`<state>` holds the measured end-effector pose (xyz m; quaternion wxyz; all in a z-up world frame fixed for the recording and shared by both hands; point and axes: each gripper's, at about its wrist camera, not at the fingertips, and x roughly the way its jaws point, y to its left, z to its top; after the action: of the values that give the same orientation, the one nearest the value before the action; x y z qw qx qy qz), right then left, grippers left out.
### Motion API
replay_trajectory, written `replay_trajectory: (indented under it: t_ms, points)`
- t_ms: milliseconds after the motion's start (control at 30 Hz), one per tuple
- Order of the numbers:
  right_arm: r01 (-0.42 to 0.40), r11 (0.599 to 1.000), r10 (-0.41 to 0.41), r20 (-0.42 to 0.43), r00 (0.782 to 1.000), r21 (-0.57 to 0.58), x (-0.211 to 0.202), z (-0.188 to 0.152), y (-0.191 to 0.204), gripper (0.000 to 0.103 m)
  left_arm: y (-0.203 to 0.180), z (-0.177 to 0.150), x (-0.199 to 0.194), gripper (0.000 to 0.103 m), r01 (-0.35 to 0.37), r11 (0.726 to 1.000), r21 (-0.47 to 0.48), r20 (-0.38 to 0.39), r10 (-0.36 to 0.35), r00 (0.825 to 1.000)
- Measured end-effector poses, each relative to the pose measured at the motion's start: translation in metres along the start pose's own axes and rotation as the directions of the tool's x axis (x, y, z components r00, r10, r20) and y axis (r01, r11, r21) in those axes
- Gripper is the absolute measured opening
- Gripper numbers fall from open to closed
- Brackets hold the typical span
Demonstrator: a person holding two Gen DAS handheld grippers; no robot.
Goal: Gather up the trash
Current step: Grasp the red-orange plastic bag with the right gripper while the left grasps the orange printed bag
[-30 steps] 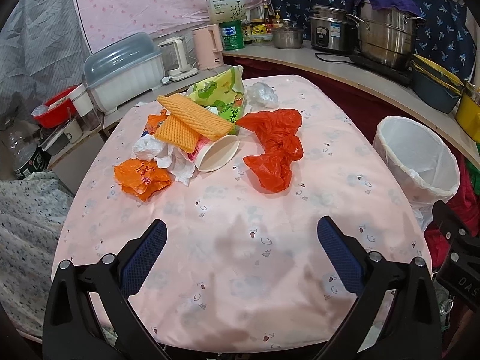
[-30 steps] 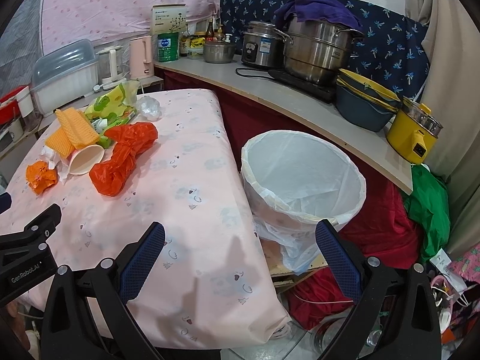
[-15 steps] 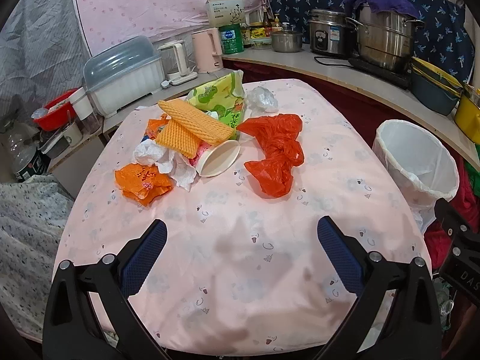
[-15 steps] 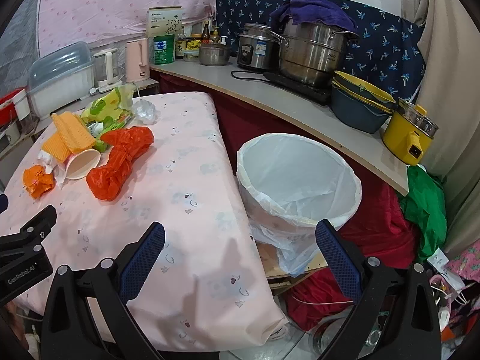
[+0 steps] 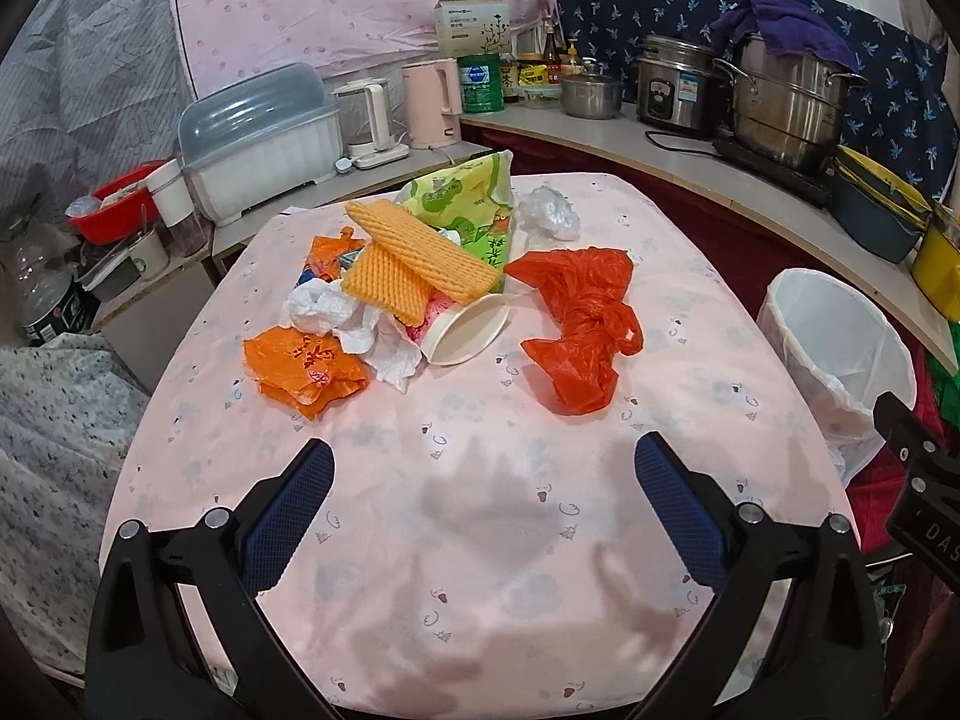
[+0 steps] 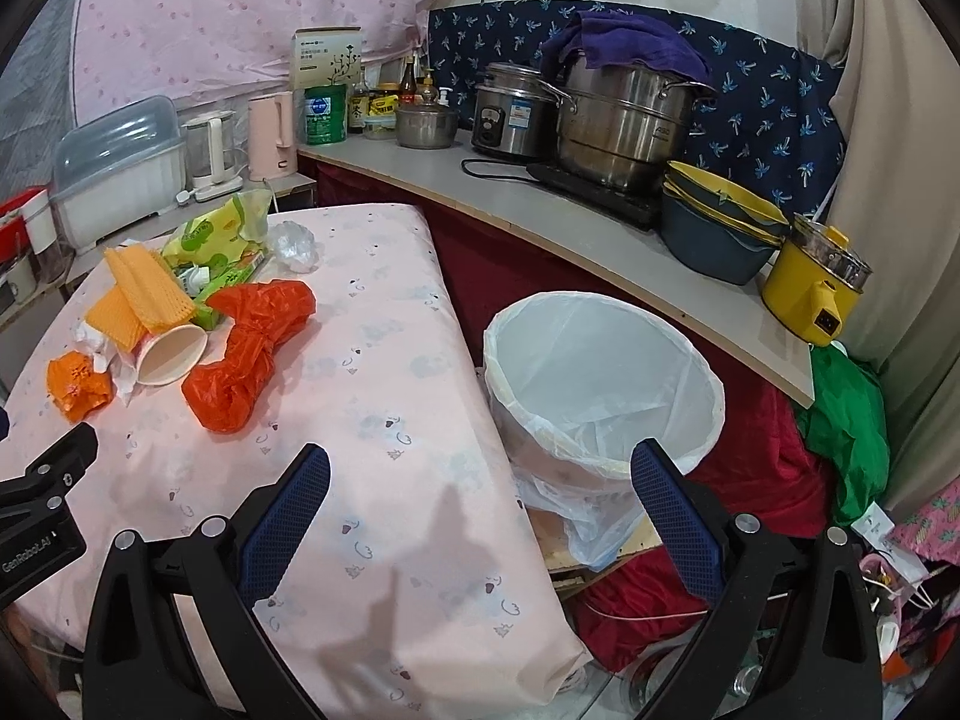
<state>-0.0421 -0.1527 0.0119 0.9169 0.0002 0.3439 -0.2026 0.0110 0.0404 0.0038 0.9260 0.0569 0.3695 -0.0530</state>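
Both grippers, left gripper (image 5: 483,516) and right gripper (image 6: 480,516), sit slightly farther back than 1 s ago, jaws apart and empty; we note trash pile (image 5: 420,282) untouched mid-bench, bin (image 6: 603,384) empty beside it.

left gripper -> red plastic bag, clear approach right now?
Probably yes. The left gripper is open and empty, and only bare tablecloth lies between it and the red plastic bag, which sits apart from the paper cup.
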Motion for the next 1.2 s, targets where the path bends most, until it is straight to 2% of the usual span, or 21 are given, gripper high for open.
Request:
replay_trajectory:
  t_ms: [333, 733, 933, 1200]
  points:
    - [-0.049, 0.999, 0.049, 0.015, 0.999, -0.021, 0.018, 0.022, 0.044, 0.096, 0.062, 0.012, 0.030, 0.096, -0.054, 0.995, -0.082, -0.009, 0.053, 0.999]
    - [-0.137, 0.990, 0.136, -0.028, 0.990, -0.030, 0.066, 0.045, 0.113, 0.096, 0.141, 0.022, 0.082, 0.096, -0.128, 0.972, -0.197, -0.060, 0.119, 0.991]
    - [-0.145, 0.989, 0.144, -0.053, 0.988, -0.017, 0.092, 0.052, 0.137, 0.095, 0.161, 0.025, 0.116, 0.096, -0.113, 0.963, -0.246, -0.122, 0.085, 0.989]
    - [-0.144, 0.990, 0.143, -0.116, 0.983, 0.007, 0.129, 0.052, 0.156, 0.083, 0.173, 0.018, 0.160, 0.096, -0.074, 0.952, -0.297, -0.219, 0.008, 0.976]
